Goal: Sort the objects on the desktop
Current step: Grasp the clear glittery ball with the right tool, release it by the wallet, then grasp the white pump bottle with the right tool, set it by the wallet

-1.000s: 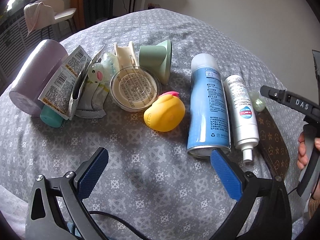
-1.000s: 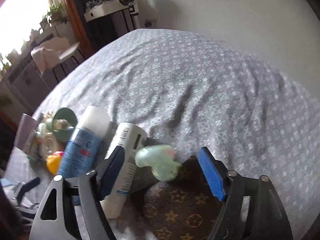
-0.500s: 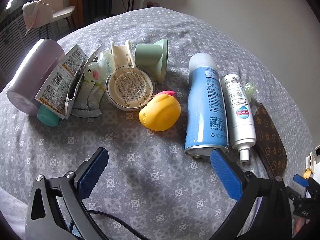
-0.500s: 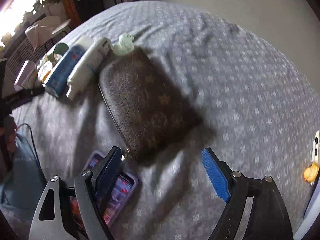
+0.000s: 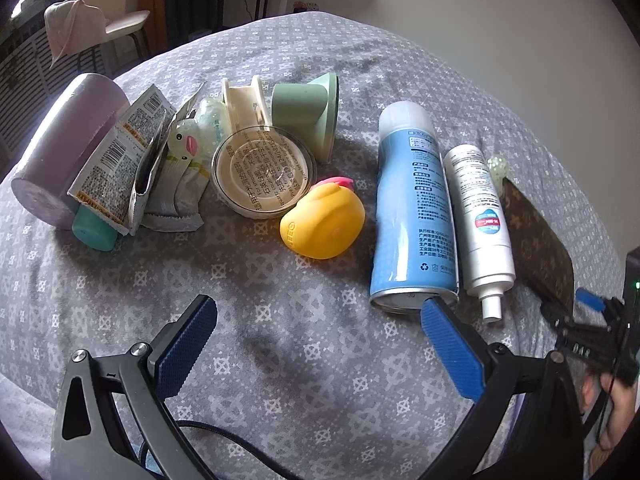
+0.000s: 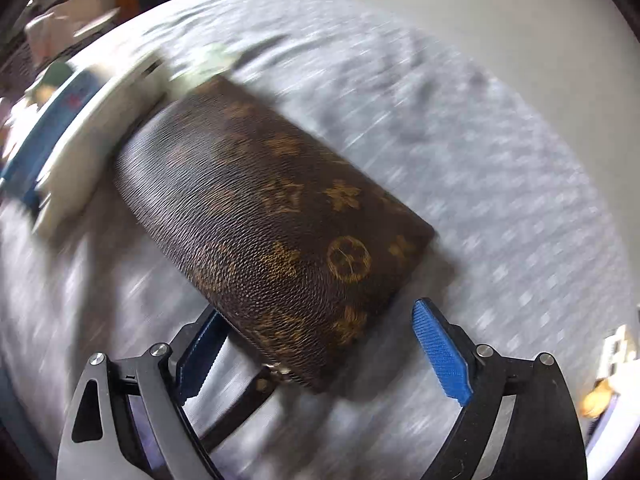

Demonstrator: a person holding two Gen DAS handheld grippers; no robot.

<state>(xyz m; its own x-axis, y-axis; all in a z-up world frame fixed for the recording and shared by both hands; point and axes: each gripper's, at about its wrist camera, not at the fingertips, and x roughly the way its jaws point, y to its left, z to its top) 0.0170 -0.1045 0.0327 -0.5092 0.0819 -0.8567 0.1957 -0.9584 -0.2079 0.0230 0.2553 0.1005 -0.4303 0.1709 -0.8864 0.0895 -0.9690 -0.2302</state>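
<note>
Bedspread [image 6: 500,160], wallet's [image 6: 272,216] blurred close-up.

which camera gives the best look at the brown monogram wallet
The right wrist view: the brown wallet fills the frame's centre, lying flat with its near end between the open right tool's fingers, though motion-blurred. The left wrist view shows it only as a foreshortened strip at the right edge, beside the white spray bottle.
</note>
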